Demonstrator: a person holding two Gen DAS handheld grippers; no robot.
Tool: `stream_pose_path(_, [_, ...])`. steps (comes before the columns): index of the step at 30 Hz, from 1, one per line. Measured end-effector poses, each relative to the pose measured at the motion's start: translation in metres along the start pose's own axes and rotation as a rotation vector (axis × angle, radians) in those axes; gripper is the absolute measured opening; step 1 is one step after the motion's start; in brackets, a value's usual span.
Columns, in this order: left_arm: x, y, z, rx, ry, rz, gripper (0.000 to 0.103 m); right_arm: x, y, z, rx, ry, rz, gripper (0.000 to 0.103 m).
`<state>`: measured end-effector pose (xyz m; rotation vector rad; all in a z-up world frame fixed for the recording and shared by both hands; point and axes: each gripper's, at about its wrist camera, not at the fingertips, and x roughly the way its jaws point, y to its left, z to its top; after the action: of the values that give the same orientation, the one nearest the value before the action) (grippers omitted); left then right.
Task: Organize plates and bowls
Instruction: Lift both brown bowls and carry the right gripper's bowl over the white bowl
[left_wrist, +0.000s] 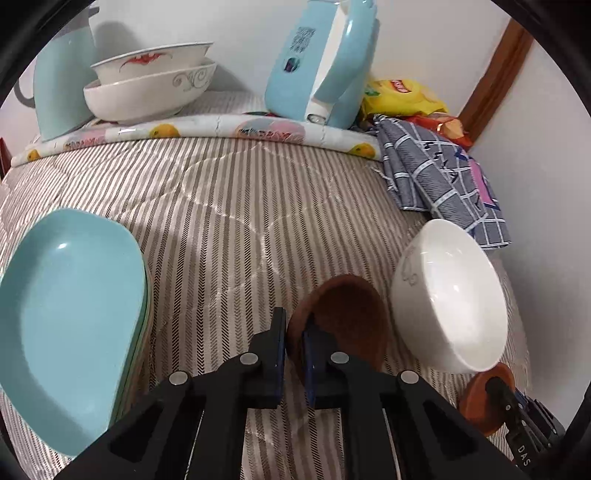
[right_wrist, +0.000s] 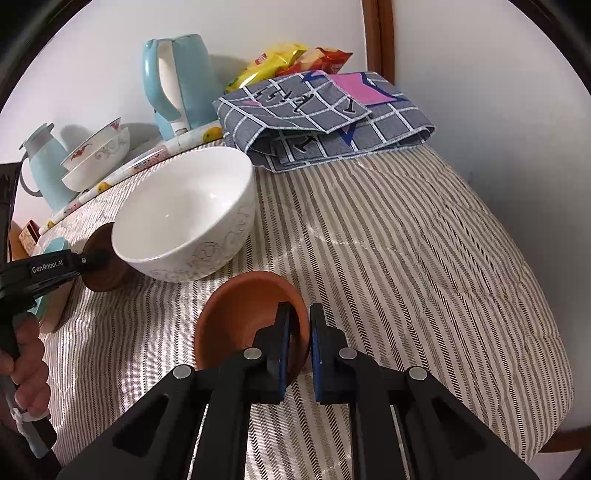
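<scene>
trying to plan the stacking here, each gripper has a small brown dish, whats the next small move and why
Probably lift the right gripper with its brown dish and carry it toward the darker brown dish pinched by the left gripper, to nest them. Both jaws already clamp a rim, and only the white bowl stands between the two dishes.

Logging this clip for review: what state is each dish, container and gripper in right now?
Left gripper: shut on a brown dish, tilted.
Right gripper: shut on a second brown dish.
White bowl: upright, empty, between the brown dishes.
Blue plates: stacked.
Patterned bowls: nested, upright.
Kettle: upright.
Checked cloth: folded.
</scene>
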<state>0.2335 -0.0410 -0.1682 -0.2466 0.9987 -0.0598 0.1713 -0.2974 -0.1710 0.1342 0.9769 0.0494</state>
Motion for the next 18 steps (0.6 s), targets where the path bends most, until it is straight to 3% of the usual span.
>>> stream_pose_path(18, [-0.048, 0.011, -0.002, -0.003, -0.051, -0.024, 0.009, -0.036, 0.017, 0.000, -0.010, -0.062, -0.015, 0.010])
